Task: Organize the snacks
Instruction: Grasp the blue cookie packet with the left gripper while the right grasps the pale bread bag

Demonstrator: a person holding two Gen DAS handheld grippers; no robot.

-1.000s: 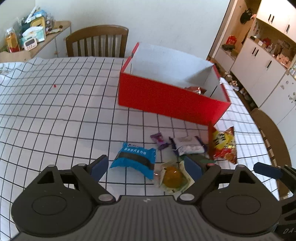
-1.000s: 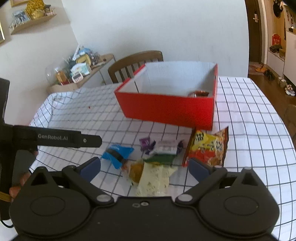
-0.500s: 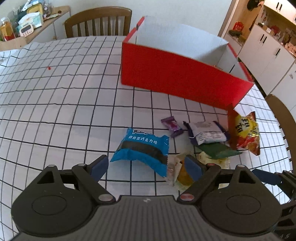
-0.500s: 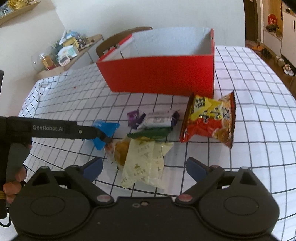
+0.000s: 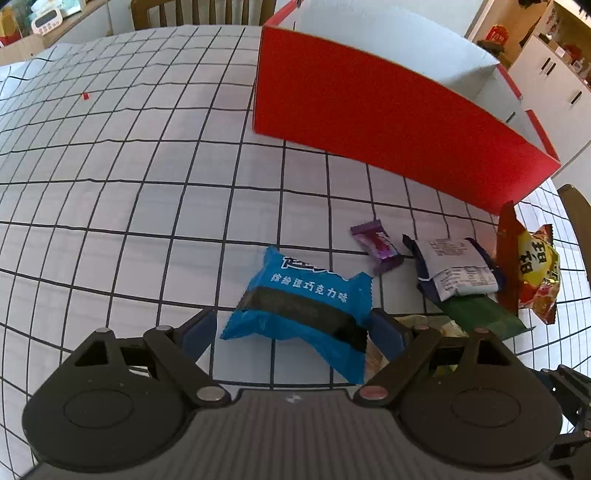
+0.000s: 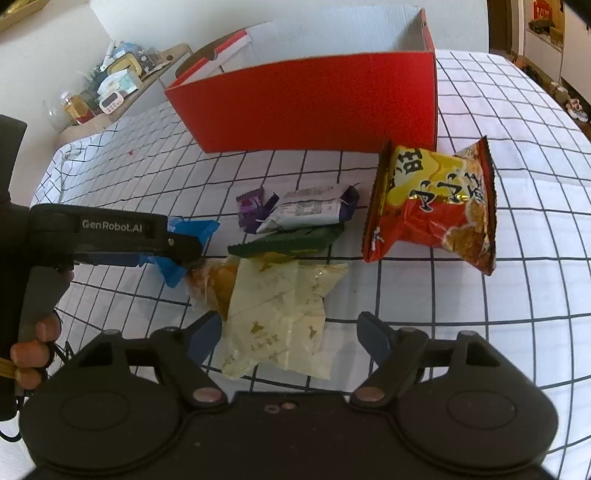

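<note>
A blue snack packet (image 5: 306,302) lies on the checked tablecloth between the open fingers of my left gripper (image 5: 291,332); it also shows partly hidden behind that gripper in the right wrist view (image 6: 184,240). My right gripper (image 6: 290,328) is open around the near end of a pale yellow pastry packet (image 6: 277,306). Beyond lie a purple candy (image 5: 376,245), a white-and-navy packet (image 6: 310,214), a dark green packet (image 6: 291,242) and a red-yellow chip bag (image 6: 436,206). The red box (image 5: 388,122) stands open behind them.
A wooden chair (image 5: 203,13) stands at the table's far side. A side shelf with jars and a timer (image 6: 110,92) is at the back left. White cabinets (image 5: 550,74) stand to the right. The left gripper's body (image 6: 103,236) reaches in beside the snacks.
Both grippers have moved forward and down toward the snacks. The blue packet now sits between the left fingers and the yellow packet between the right fingers.
</note>
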